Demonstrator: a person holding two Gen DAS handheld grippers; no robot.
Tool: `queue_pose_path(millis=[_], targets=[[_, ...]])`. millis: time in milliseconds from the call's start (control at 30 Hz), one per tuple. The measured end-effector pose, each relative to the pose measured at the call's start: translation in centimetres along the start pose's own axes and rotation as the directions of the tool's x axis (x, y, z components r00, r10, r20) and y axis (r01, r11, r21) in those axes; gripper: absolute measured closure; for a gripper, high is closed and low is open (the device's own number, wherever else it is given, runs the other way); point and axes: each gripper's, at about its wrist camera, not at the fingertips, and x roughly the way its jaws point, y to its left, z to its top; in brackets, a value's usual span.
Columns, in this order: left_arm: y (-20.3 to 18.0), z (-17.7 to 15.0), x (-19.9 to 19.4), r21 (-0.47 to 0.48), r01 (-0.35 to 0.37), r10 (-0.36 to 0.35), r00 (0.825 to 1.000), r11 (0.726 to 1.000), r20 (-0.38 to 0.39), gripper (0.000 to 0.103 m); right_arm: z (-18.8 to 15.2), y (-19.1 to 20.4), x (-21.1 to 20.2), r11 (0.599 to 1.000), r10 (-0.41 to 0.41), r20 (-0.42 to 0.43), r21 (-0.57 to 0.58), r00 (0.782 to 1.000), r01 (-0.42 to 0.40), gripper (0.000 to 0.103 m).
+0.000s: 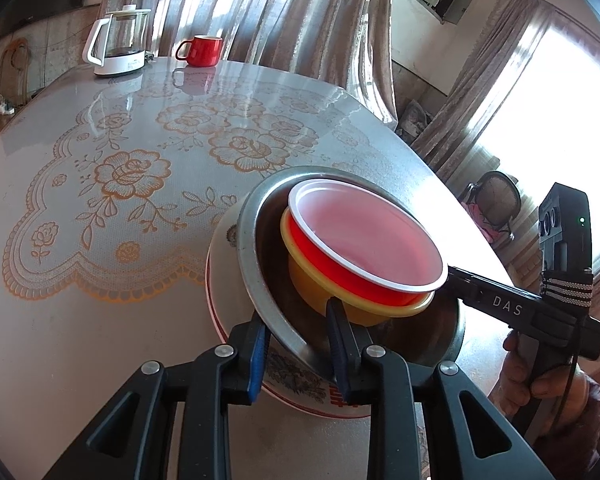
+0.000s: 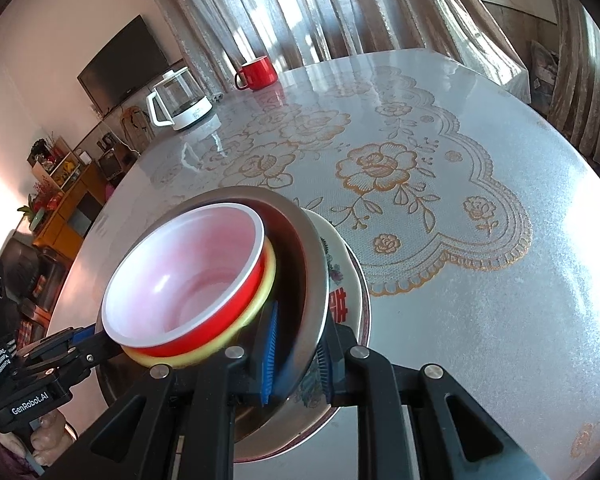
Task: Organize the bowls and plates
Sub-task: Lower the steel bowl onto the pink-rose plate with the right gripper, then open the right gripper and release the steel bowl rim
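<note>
Two grippers hold one stack near the table (image 1: 100, 340) edge. The left gripper (image 1: 298, 350) has its fingers narrow around the rim of the metal bowl (image 1: 252, 268), at about 6 o'clock on the stack in its own view. Its pads look to be touching the rim. The right gripper (image 2: 296, 356) pinches the same rim tight, at about 5 o'clock on the stack in the right view. Inside the metal bowl sits a yellow bowl (image 1: 320, 292), and a red bowl (image 1: 364, 240) sits inside that. Under them all is a flowered plate (image 2: 340, 276).

The metal bowl looks tipped, and the small bowls lean with it. To do this step well, both hands should go slow and keep the rim level, so nothing slides out. I think the stack should sit flat on the plate before either one lets go. The red mug (image 1: 201, 50) and kettle (image 1: 118, 42) are far off at 11 o'clock.
</note>
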Motion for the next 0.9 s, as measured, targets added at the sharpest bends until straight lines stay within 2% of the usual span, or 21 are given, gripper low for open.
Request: queue_pose_path(millis=[100, 233, 667, 767, 900], targets=[[-0.2, -0.2, -0.3, 0.011, -0.013, 0.013, 1.0, 1.0, 0.008, 0.075, -0.1, -0.3, 0.0, 1.0, 0.006, -0.007, 0.016, 1.0, -0.006, 0.084], [-0.1, -0.3, -0.5, 0.002, -0.012, 0.012, 1.0, 1.0, 0.013, 0.075, -0.2, -0.5, -0.4, 0.999, 0.01, 0.0, 0.034, 1.0, -0.01, 0.078], [-0.2, -1.1, -1.6, -0.002, -0.008, 0.008, 0.999, 1.0, 0.036, 0.074, -0.4, -1.0, -2.4, 0.999, 0.018, 0.043, 0.041, 0.999, -0.02, 0.077], [-0.3, -1.3, -1.8, -0.002, -0.004, 0.004, 0.999, 1.0, 0.04, 0.074, -0.9, -0.3, -2.4, 1.0, 0.012, 0.036, 0.003, 0.999, -0.012, 0.086], [-0.4, -1.4, -2.0, -0.002, -0.004, 0.004, 0.999, 1.0, 0.045, 0.073, -1.0, 0.0, -2.4, 1.0, -0.005, 0.041, -0.01, 0.999, 0.005, 0.086]])
